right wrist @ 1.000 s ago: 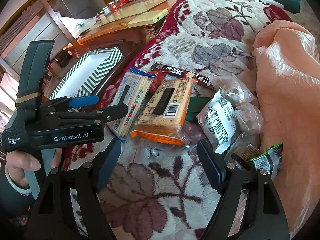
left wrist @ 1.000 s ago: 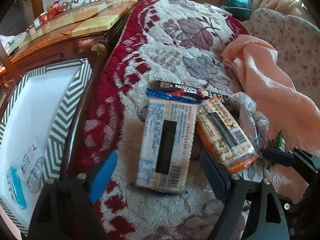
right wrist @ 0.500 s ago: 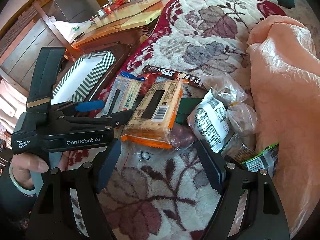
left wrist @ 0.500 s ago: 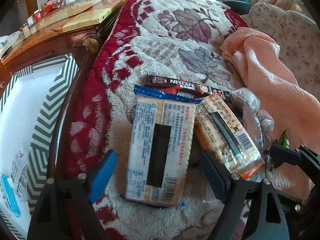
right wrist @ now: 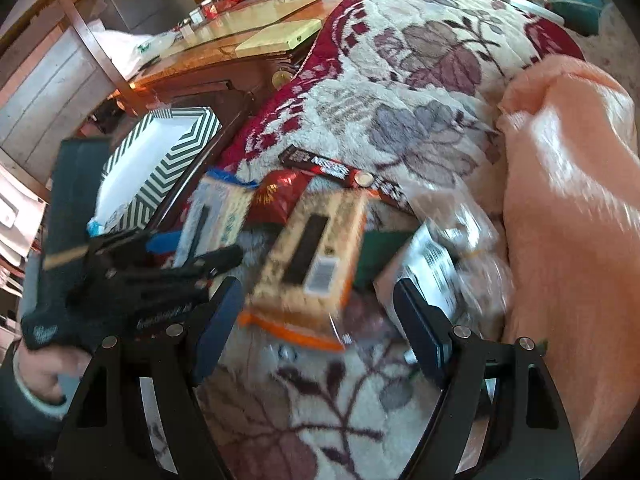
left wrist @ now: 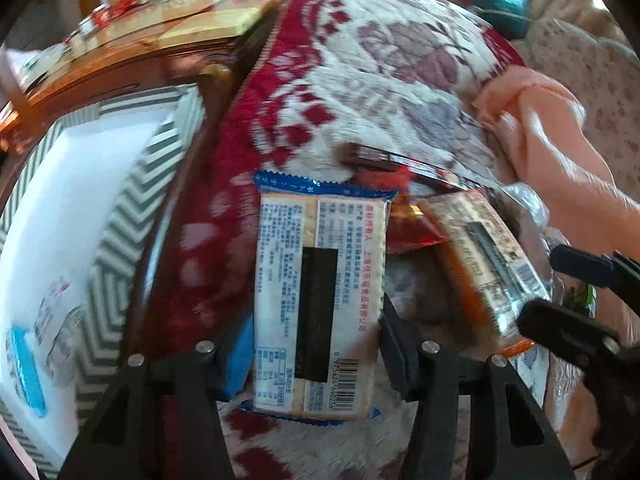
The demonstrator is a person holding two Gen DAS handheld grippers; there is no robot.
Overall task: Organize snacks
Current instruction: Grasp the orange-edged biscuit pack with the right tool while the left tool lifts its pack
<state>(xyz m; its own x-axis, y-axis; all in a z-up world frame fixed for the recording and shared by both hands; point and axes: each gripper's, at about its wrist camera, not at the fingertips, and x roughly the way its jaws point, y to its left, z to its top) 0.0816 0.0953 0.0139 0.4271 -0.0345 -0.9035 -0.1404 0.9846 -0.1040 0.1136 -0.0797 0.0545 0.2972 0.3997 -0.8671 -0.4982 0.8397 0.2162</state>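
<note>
A pile of snacks lies on a floral blanket (left wrist: 380,92). My left gripper (left wrist: 316,344) is shut on a blue-edged cracker pack (left wrist: 320,292), its pads pressed on both long sides. Right of it lie an orange-edged cracker pack (left wrist: 480,260), a red wrapper (left wrist: 404,224) and a dark Nescafe stick (left wrist: 400,160). My right gripper (right wrist: 316,320) is open and empty, close over the orange-edged pack (right wrist: 312,256), with a white printed packet (right wrist: 432,256) by its right finger. The left gripper (right wrist: 160,276) shows at the right wrist view's left.
A white box with green chevron sides (left wrist: 120,220) stands left of the blanket and holds white and blue packets (left wrist: 28,364). A wooden table (right wrist: 248,48) lies behind. A peach cloth (right wrist: 568,200) is bunched at the right.
My left gripper has moved forward around the blue-edged pack and closed on it. My right gripper has moved closer to the orange-edged pack.
</note>
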